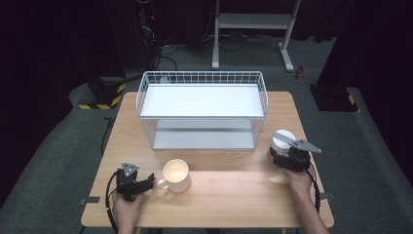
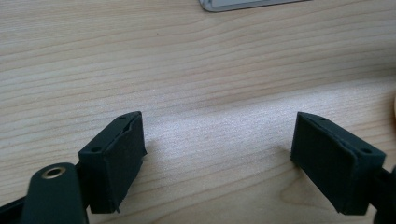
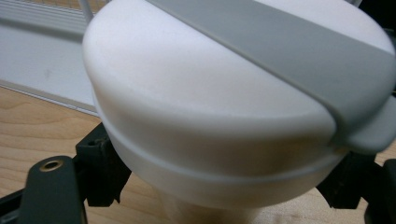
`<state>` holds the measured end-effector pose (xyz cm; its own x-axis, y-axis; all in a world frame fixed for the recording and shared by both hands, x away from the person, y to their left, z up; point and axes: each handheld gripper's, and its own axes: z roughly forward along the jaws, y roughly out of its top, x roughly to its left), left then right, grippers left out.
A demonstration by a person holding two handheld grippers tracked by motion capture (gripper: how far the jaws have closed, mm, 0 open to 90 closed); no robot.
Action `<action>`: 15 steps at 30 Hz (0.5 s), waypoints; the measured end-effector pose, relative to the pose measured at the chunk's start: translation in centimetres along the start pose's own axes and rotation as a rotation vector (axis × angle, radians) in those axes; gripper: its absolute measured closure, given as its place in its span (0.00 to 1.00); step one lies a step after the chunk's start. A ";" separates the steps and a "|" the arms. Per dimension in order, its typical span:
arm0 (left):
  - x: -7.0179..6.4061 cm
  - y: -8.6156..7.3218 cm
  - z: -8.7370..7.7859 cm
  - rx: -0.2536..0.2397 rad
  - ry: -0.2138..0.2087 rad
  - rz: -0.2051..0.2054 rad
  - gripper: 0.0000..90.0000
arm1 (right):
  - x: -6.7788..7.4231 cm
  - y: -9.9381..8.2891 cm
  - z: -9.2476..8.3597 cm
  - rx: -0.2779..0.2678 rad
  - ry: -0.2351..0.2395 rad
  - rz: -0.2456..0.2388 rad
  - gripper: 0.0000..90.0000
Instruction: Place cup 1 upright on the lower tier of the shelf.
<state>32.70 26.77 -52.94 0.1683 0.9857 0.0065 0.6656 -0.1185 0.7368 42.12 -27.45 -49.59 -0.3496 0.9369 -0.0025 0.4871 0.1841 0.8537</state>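
Note:
A cream mug stands upright near the table's front left, its handle turned toward my left gripper. That gripper rests just left of the handle. In the left gripper view it is open over bare wood with nothing between its jaws. At the right, a white lidded container with a grey strap across its lid stands between the jaws of my right gripper. In the right gripper view that gripper flanks the container under its lid rim, and a strip of wood shows between the left pad and the container's narrower base.
A white wire basket shelf with two tiers stands at the back middle of the wooden table. Its lower tray edge lies ahead of the left gripper. Beyond the table are a metal frame's legs and dark floor.

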 end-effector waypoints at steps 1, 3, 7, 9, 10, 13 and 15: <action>0.0 0.0 0.0 0.000 0.000 0.000 0.20 | -0.1 0.0 0.0 -0.004 0.001 -0.009 0.20; 0.0 0.0 0.0 0.000 0.000 0.000 0.20 | 0.0 -0.1 -0.2 0.001 0.001 -0.011 0.20; 0.0 0.0 0.0 0.000 0.000 0.000 0.20 | 0.3 -0.3 -0.6 0.002 0.011 -0.019 0.20; 0.0 0.0 0.0 0.000 0.000 0.000 0.20 | 0.6 -0.5 -1.0 -0.004 0.021 -0.036 0.21; 0.0 0.0 0.0 0.000 0.000 0.000 0.20 | 0.7 -0.5 -1.2 -0.006 0.026 -0.031 0.21; 0.0 0.0 0.0 0.000 0.000 0.000 0.20 | 1.0 -0.7 -1.6 -0.008 0.051 -0.043 0.21; 0.0 0.0 0.0 0.000 0.000 0.000 0.20 | 1.1 -0.7 -1.8 -0.006 0.055 -0.050 0.21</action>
<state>32.70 26.78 -52.93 0.1686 0.9857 0.0066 0.6658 -0.1188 0.7366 39.94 -27.09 -49.24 -0.4171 0.9087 -0.0161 0.4633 0.2278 0.8564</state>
